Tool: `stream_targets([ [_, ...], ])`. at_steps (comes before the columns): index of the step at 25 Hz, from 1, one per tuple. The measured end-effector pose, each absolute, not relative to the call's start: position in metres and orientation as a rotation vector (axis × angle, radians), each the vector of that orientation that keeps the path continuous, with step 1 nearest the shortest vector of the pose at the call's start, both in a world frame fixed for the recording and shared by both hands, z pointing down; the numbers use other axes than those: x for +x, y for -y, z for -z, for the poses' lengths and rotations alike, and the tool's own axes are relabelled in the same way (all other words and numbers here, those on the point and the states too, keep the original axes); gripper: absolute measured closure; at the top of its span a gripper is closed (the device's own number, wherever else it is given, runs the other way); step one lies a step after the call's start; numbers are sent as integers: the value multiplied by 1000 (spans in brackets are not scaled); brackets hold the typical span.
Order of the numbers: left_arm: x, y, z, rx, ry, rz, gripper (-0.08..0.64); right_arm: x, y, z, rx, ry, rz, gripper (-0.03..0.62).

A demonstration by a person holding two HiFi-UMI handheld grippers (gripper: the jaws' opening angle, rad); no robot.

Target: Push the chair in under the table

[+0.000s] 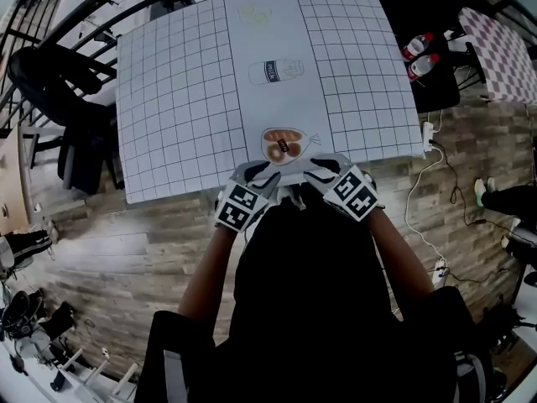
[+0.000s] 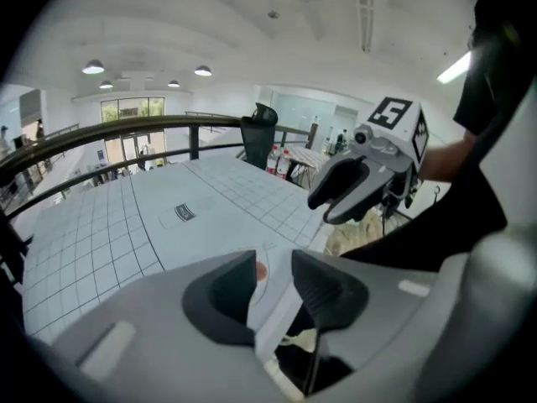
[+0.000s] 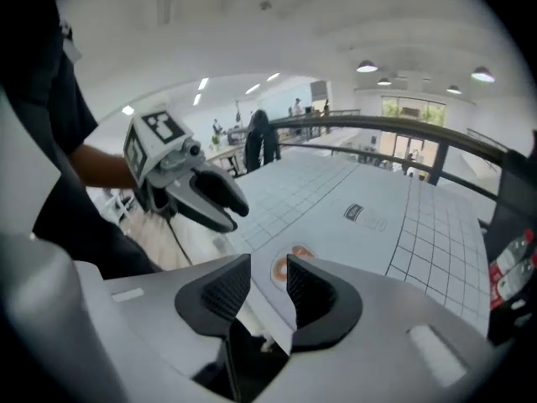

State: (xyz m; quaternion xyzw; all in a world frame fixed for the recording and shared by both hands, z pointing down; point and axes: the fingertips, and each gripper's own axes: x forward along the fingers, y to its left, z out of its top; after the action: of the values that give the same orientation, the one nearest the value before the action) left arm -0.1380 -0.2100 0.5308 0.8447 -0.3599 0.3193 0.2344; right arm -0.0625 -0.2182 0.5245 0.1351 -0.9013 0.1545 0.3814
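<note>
Two large things set the scene: the table (image 1: 176, 99), whose gridded top fills the middle of the head view, and a black chair (image 1: 52, 86), which is seen off the table's left edge near the far-left corner, standing clear and not tucked in. Both tools are held side by side over the middle of the near edge, well apart from that chair. The left gripper (image 1: 258, 173) and the right gripper (image 1: 323, 170) each have their jaws part-way apart with nothing clamped, and only the table edge is seen through each gap. A pale woolly thing (image 2: 362, 229) is glimpsed just below the near edge, and whether it belongs to another chair cannot be told. If the black chair is the one meant, its backrest is probably best met with both grippers spread evenly across the top. That way a straight push is given and the legs are not slewed against the table. The jaws need not be closed for this, though a light hold would likely steady it.
</note>
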Motion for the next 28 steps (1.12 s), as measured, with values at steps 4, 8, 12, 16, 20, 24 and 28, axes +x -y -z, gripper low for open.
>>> stream_targets([
  [4,-139,227,-487,2370,1107,-710,456,-71,240,-470,586,2477,-554,506],
  [8,-138,231,-446,2415,1236,-509,542,-73,252,-430,752,2614,-535,592],
  [12,-135,220,-410,2454,1394,-310,549,-67,241,-399,876,2735,-476,592],
  [16,-136,234,-372,2521,1541,-248,551,-70,251,-374,954,2769,-409,594],
  [20,-129,249,-338,2590,1629,-208,551,-67,274,-354,1092,2757,-326,594],
  [24,-127,248,-323,2567,1667,-90,551,-60,281,-343,1222,2733,-228,594],
  [28,-133,242,-326,2568,1677,-133,551,-62,280,-344,1280,2715,-207,594],
])
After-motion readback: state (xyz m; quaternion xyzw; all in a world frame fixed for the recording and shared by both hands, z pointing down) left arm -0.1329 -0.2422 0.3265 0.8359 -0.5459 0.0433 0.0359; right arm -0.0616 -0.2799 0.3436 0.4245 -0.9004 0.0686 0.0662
